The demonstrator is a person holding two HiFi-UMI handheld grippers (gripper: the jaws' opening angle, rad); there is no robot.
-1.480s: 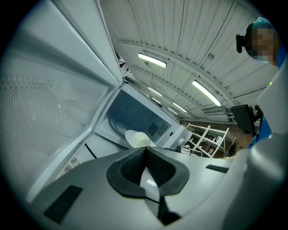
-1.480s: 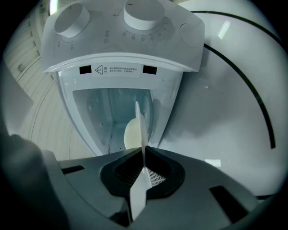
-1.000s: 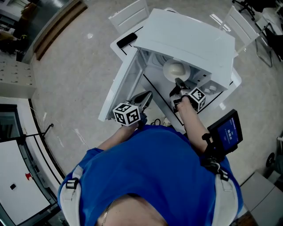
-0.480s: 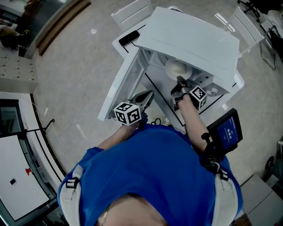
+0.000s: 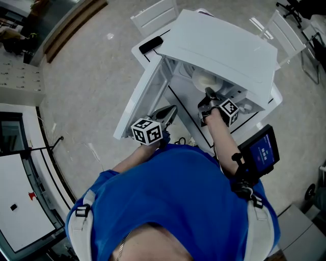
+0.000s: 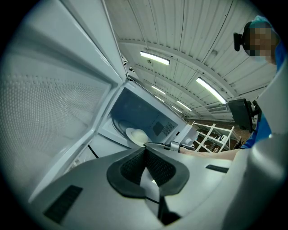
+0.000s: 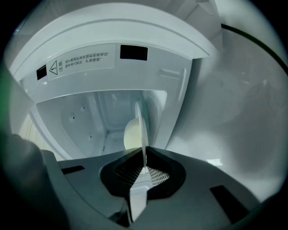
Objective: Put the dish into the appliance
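Observation:
A white microwave (image 5: 219, 46) stands with its door (image 5: 140, 99) swung open to the left. My right gripper (image 5: 208, 94) is shut on the rim of a white dish (image 5: 205, 80) and holds it on edge inside the mouth of the cavity. In the right gripper view the dish (image 7: 140, 130) stands upright between the pads of my right gripper (image 7: 144, 157), with the white cavity (image 7: 90, 117) behind it. My left gripper (image 5: 170, 109) is shut and holds nothing, low beside the door. In the left gripper view its jaws (image 6: 145, 150) meet below the dish (image 6: 135, 134).
The microwave sits on a white table with a black object (image 5: 151, 45) on its far corner. White chairs (image 5: 153, 15) stand behind the table. A small screen (image 5: 260, 151) is strapped by the person's right arm. A white rack (image 6: 211, 134) shows at the right.
The right gripper has carried the dish slightly deeper under the microwave's top. The left gripper has stayed where it was.

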